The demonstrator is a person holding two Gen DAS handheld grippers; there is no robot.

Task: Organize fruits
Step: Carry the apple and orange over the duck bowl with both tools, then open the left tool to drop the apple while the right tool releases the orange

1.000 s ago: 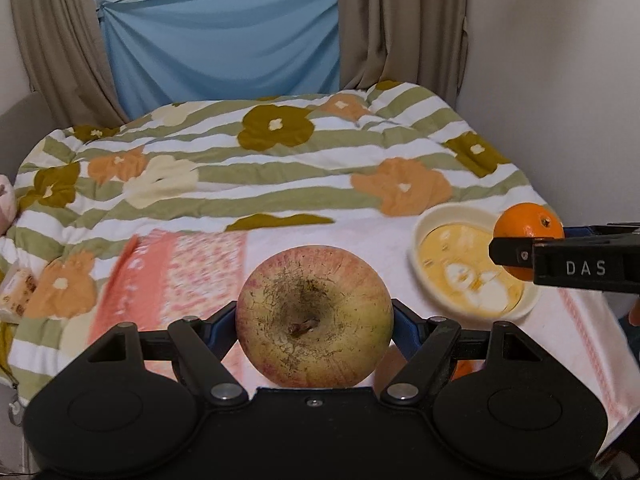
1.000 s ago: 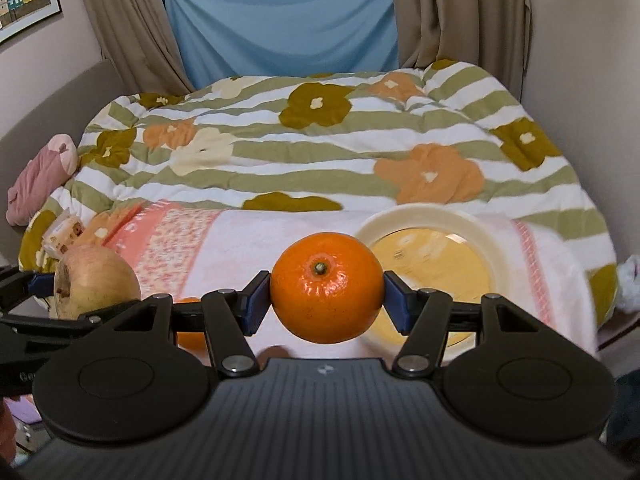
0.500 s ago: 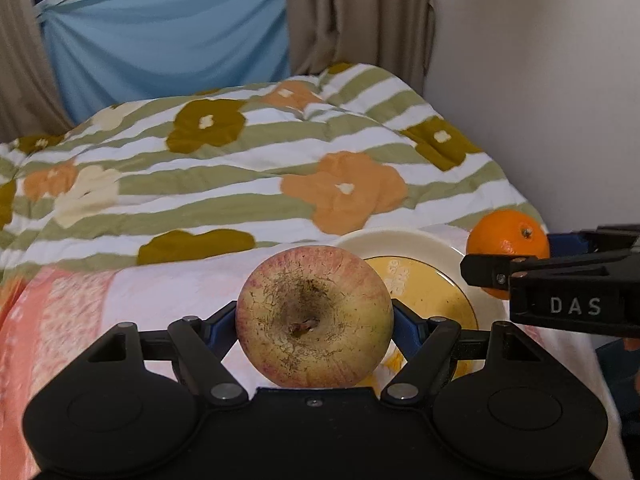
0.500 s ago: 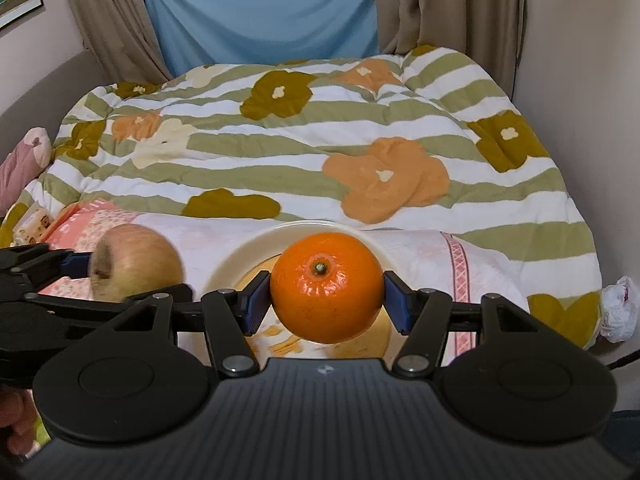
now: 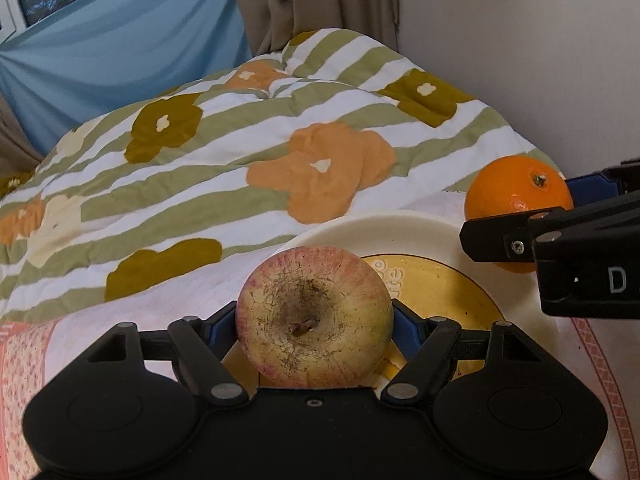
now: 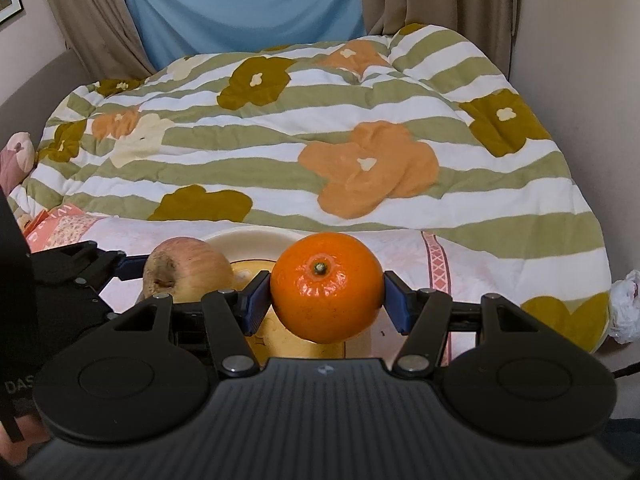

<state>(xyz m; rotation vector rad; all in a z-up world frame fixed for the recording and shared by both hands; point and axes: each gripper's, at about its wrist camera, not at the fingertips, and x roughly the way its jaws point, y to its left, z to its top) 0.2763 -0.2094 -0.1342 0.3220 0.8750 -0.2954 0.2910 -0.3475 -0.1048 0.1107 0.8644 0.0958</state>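
Side by side, left gripper point(image 5: 314, 320) with apple point(image 5: 314, 316), right gripper point(image 6: 326, 298) with orange point(image 6: 326, 286).

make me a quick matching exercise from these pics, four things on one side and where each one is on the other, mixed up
Things:
1. apple
2. orange
3. plate
4. flowered quilt

Places:
a. spread over the bed behind the fruit
b. clamped in the right claw
c. lying on the white cloth below both fruits
d. clamped in the left claw

Pairs: 1-d, 2-b, 3-c, 4-a
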